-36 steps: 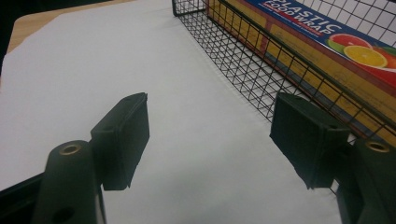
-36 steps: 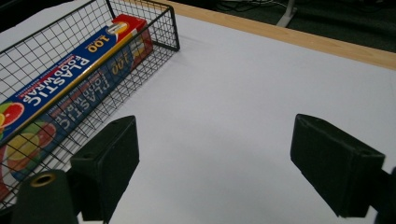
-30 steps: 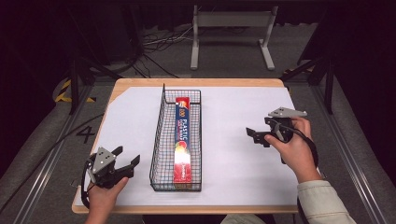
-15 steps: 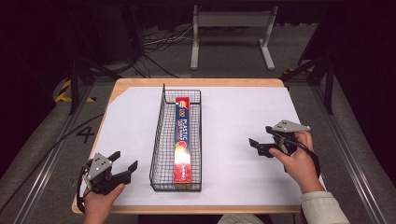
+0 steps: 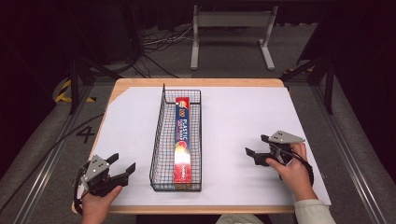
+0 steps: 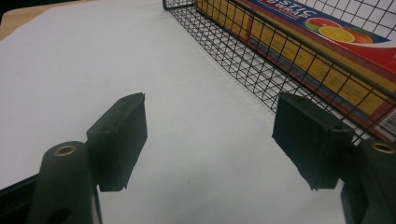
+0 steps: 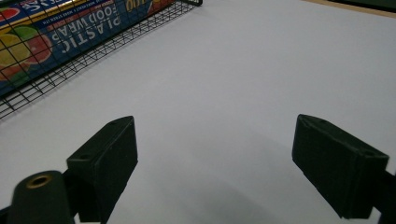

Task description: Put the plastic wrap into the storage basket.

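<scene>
A long box of plastic food wrap (image 5: 182, 140), red and blue with fruit pictures, lies flat inside a narrow black wire basket (image 5: 159, 140) in the middle of the white-covered table. My left gripper (image 5: 122, 164) sits low near the table's front left corner, open and empty, its jaws angled toward the basket's near end. The basket wall (image 6: 261, 70) and the box (image 6: 327, 42) fill the upper right of the left gripper view. My right gripper (image 5: 256, 149) hovers at the front right, open and empty, facing left toward the basket (image 7: 56, 70) and the box (image 7: 51, 32).
A white sheet (image 5: 233, 121) covers most of the wooden table (image 5: 140, 83). Beyond the far edge stand a metal frame (image 5: 231, 32) and cables on the dark floor. A hand and sleeve (image 5: 299, 186) come in from the bottom right.
Both grippers have drawn back toward the near edge of the table. The right one has dropped lower and nearer; the left has slid toward the front left corner. Both stayed open.
</scene>
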Action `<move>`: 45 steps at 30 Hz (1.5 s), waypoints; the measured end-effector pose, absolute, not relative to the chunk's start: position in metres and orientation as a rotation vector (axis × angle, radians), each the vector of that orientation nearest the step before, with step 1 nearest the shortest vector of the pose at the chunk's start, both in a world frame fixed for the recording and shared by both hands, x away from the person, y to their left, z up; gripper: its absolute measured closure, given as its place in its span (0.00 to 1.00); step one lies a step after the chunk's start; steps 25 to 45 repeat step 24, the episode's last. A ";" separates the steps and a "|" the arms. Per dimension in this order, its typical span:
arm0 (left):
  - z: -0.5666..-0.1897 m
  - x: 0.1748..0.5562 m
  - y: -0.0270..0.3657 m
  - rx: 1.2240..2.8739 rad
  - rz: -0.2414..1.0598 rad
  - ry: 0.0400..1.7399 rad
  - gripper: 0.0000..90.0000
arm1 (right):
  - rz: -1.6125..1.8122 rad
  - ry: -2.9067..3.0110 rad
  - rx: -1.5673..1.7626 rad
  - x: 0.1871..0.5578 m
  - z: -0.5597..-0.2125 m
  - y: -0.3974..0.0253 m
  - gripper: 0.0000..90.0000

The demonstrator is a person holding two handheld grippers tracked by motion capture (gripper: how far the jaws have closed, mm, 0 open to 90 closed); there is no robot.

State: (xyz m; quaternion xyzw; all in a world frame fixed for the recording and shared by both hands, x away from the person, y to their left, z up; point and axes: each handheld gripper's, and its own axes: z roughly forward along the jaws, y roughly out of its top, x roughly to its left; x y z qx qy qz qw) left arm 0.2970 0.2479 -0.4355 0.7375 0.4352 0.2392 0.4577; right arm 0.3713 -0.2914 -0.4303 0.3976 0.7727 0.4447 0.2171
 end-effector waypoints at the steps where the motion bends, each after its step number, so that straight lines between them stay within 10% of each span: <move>1: -0.436 0.298 0.248 1.815 0.585 1.070 0.29 | 1.241 2.133 1.107 0.371 -0.432 -0.292 0.16; 45: -0.441 0.309 0.243 1.855 0.548 1.059 0.29 | 1.140 2.211 1.116 0.362 -0.440 -0.299 0.17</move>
